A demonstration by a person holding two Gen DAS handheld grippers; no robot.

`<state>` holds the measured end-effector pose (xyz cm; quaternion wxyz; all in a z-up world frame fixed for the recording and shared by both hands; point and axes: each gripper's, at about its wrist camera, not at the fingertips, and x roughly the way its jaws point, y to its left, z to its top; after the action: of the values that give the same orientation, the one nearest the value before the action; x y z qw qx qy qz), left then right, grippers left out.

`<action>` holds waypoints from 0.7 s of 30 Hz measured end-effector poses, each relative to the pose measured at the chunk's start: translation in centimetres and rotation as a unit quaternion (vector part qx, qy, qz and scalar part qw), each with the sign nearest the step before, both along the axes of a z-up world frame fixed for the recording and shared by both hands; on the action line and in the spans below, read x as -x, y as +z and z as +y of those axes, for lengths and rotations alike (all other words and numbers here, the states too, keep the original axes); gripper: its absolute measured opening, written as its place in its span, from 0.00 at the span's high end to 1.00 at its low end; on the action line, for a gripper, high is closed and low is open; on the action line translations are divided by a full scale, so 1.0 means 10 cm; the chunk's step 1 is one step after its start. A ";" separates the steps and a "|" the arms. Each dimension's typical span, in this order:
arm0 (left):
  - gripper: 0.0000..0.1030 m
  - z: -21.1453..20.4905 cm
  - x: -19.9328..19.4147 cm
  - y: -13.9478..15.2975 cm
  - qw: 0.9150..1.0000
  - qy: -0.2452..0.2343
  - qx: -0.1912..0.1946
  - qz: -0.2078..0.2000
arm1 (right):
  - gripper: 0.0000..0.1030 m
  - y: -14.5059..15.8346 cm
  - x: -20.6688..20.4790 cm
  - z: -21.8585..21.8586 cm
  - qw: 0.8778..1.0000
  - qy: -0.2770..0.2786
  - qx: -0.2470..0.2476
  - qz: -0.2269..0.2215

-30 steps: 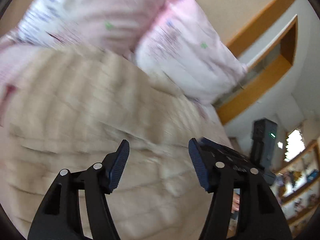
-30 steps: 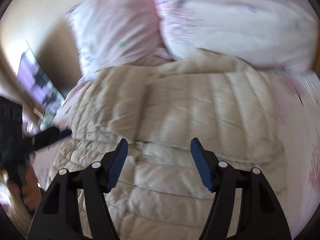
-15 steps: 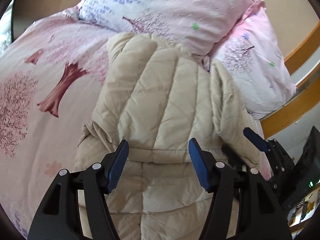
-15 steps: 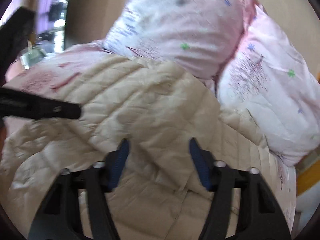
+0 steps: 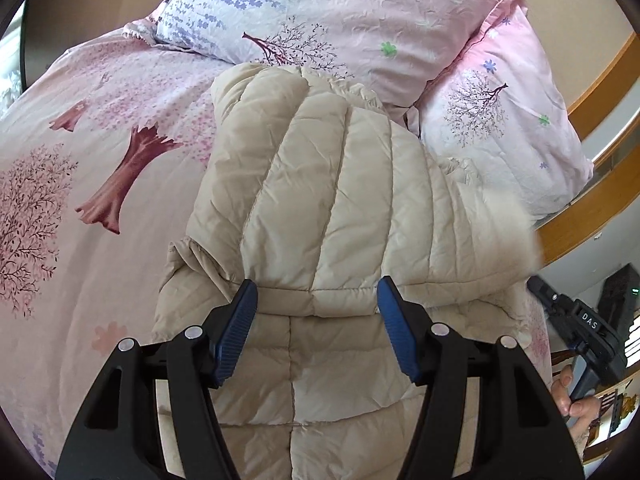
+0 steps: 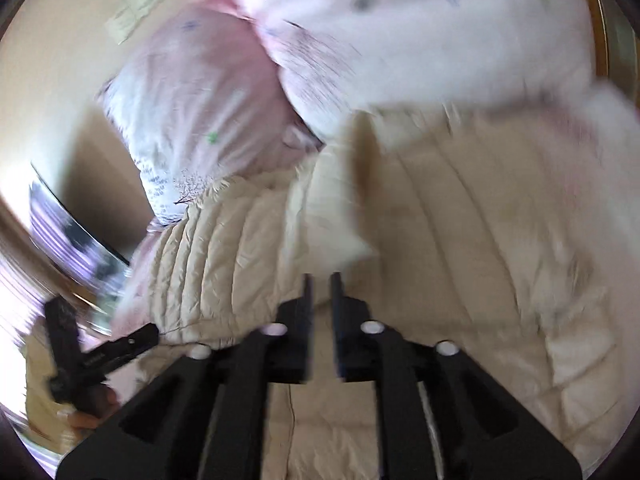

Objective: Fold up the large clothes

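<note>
A beige quilted down jacket lies on the bed, its upper part folded over its lower part. My left gripper is open and empty, just above the folded edge. In the blurred right wrist view the jacket fills the middle. My right gripper has its jaws nearly together over the jacket; I cannot see cloth between them. The right gripper also shows at the right edge of the left wrist view, and the left gripper at the left edge of the right wrist view.
The bed has a pink tree-print cover. Two pink floral pillows lie at the head, beyond the jacket. A wooden bed frame runs along the right. A dark screen stands at the left.
My right gripper has gone from wide open to nearly shut and swung round over the jacket. My left gripper stays open and has barely moved in the last half second.
</note>
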<state>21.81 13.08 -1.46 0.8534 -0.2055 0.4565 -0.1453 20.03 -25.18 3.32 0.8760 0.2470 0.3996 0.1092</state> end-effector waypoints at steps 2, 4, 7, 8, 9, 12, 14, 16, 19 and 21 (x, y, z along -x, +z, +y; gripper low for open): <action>0.34 0.00 0.02 0.03 1.000 0.001 -0.007 -0.005 | 0.47 -0.10 -0.01 -0.18 0.999 -0.012 -0.043 0.015; 0.27 0.00 0.07 0.08 1.000 0.004 -0.017 -0.017 | 0.47 -0.18 -0.05 -0.35 0.997 -0.029 -0.071 0.030; 0.18 0.00 0.15 0.16 0.999 0.003 -0.032 -0.037 | 0.47 -0.27 -0.13 -0.48 0.993 -0.052 -0.093 0.045; 0.14 0.00 0.17 0.19 0.998 0.004 -0.038 -0.042 | 0.48 -0.31 -0.17 -0.50 0.992 -0.051 -0.104 0.048; 0.11 0.00 0.20 0.22 0.998 0.006 -0.048 -0.048 | 0.52 -0.33 -0.18 -0.49 0.991 -0.051 -0.110 0.049; 0.09 0.01 0.29 0.28 0.996 0.007 -0.061 -0.065 | 0.77 -0.37 -0.32 -0.40 0.993 -0.044 -0.095 0.053; 0.09 0.04 0.33 0.28 0.996 0.009 -0.066 -0.064 | 0.93 -0.38 -0.37 -0.35 0.994 -0.031 -0.093 0.056; 0.09 0.09 0.40 0.26 0.995 0.010 -0.070 -0.068 | 0.95 -0.30 -0.30 -0.34 0.995 -0.033 -0.085 0.033; 0.09 0.22 0.51 0.22 0.995 0.009 -0.068 -0.067 | 0.95 -0.14 -0.12 -0.35 0.998 -0.039 -0.058 -0.003; 0.09 0.33 0.57 0.17 0.997 0.008 -0.060 -0.053 | 0.95 -0.12 -0.06 -0.37 0.998 -0.042 -0.048 -0.004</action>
<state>16.14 16.37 0.24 0.8883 -0.1493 0.4170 -0.1214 20.62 -28.84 2.12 0.8686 0.3046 0.3797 0.0928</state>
